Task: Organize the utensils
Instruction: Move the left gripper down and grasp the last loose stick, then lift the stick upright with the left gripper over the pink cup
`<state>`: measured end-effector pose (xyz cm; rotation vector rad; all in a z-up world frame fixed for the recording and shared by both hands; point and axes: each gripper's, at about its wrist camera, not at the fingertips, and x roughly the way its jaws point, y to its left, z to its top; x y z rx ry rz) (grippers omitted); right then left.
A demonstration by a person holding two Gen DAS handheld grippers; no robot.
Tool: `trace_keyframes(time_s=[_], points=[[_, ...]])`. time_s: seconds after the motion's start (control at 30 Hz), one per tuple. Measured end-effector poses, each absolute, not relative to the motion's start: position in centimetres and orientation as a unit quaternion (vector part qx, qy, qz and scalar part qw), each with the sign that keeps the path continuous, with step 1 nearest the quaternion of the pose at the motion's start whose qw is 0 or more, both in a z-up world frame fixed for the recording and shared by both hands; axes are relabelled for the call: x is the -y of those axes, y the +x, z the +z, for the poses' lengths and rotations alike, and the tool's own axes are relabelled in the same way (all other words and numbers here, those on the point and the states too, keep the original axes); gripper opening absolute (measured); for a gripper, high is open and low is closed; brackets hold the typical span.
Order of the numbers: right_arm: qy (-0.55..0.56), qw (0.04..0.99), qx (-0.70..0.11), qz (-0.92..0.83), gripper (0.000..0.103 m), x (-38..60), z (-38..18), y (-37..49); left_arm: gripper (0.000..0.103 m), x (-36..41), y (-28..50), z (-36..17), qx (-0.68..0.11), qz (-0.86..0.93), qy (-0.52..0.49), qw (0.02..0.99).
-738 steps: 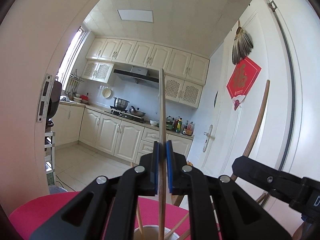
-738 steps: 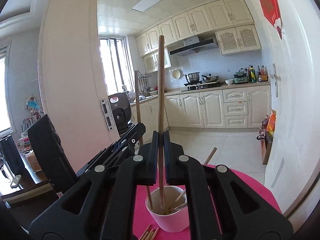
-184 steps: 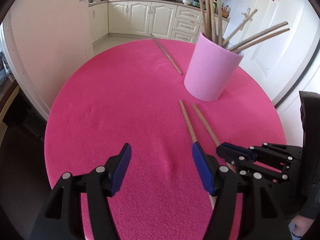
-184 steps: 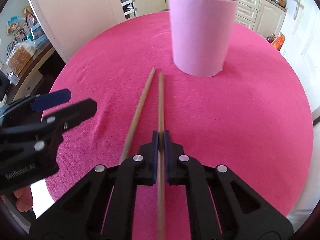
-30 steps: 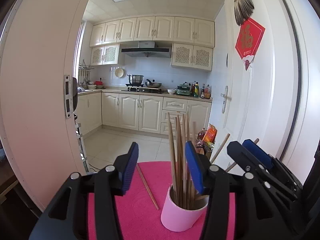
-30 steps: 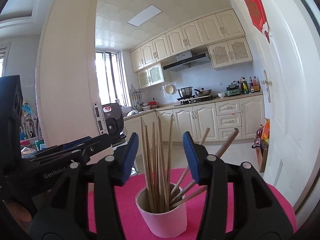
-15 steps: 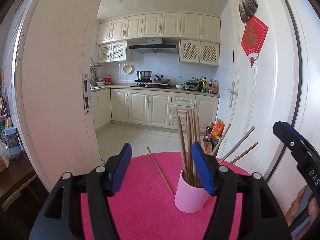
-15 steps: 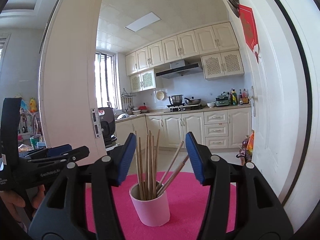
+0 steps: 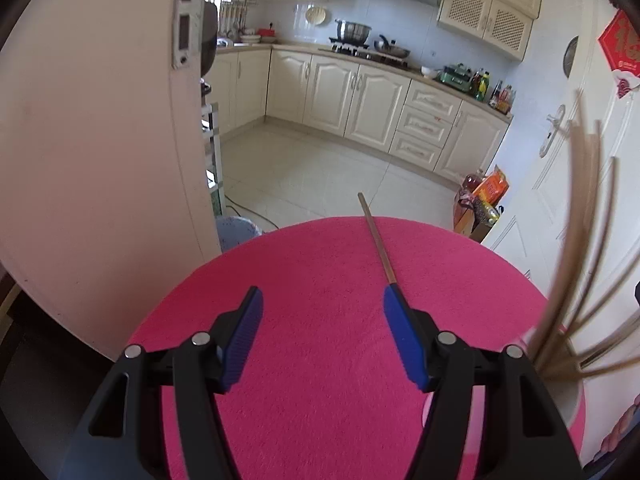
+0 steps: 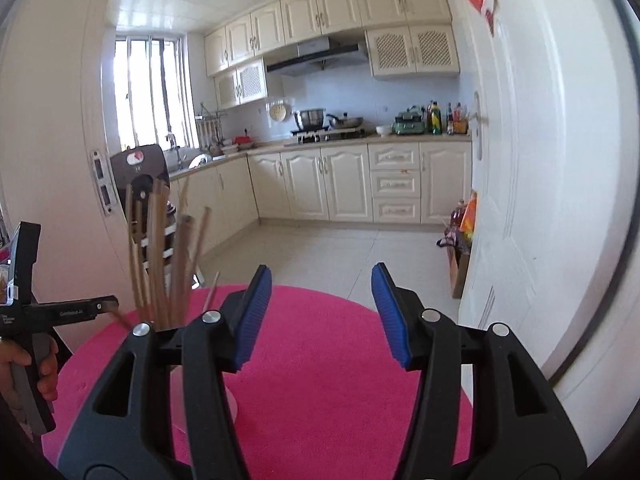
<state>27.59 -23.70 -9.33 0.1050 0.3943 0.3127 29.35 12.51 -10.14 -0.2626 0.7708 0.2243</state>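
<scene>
One loose chopstick [image 9: 378, 240] lies on the pink round table [image 9: 320, 380], its far tip poking past the table's far edge, its near end running under the right-hand blue pad of the left gripper [image 9: 322, 336]; that gripper hangs over the table with its fingers spread wide, nothing between them. Several more chopsticks [image 9: 576, 248], blurred past exact counting, stand fanned in one pale cup [image 9: 570, 402] at the right edge of the left wrist view, just beside the gripper's right finger. Seen from the right wrist, the same bunch [image 10: 160, 256] rises left of the right gripper [image 10: 322, 312], whose two blue pads [image 10: 390, 316] also stand well apart and empty; kitchen cabinets [image 10: 348, 184] line the far wall.
</scene>
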Motion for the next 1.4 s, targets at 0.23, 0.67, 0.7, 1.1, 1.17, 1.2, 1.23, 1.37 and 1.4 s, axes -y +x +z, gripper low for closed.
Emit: trace_keyframes(time_s=[0.23,0.67,0.7,1.1,1.17,1.2,1.23,1.37,1.4], points=[[0.104,0.929,-0.304,0.185,0.052,22.5,-14.5,36.5,0.061,-12.3,37.1,-13.8,-0.453,0.096,-0.134,0.876],[0.092,0.847,-0.437,0.288,0.046,14.1,-16.4,44.6,0.018,-10.6,44.7,-15.4,-0.538,0.074,-0.141,0.828],[0.090,0.845,-0.440,0.292,0.046,14.0,-16.4,44.6,0.015,-10.5,45.0,-15.6,-0.541,0.070,-0.140,0.826],[0.076,0.824,-0.468,0.311,0.046,13.8,-17.4,44.5,0.007,-9.0,45.8,-15.9,-0.543,0.075,-0.077,0.833],[0.076,0.823,-0.470,0.309,0.046,13.8,-17.5,44.4,0.006,-9.5,45.5,-16.0,-0.536,0.068,-0.089,0.837],[0.074,0.824,-0.471,0.307,0.046,14.0,-17.5,44.1,0.005,-9.9,45.2,-16.0,-0.533,0.063,-0.099,0.838],[0.073,0.825,-0.470,0.306,0.046,14.2,-17.5,44.0,0.005,-10.2,45.0,-16.0,-0.531,0.058,-0.108,0.839],[0.073,0.829,-0.467,0.299,0.046,15.0,-17.4,43.3,0.005,-11.3,43.6,-15.8,-0.514,0.050,-0.124,0.847],[0.074,0.831,-0.464,0.296,0.046,15.3,-17.3,43.1,0.005,-11.5,43.2,-15.7,-0.507,0.049,-0.122,0.852]])
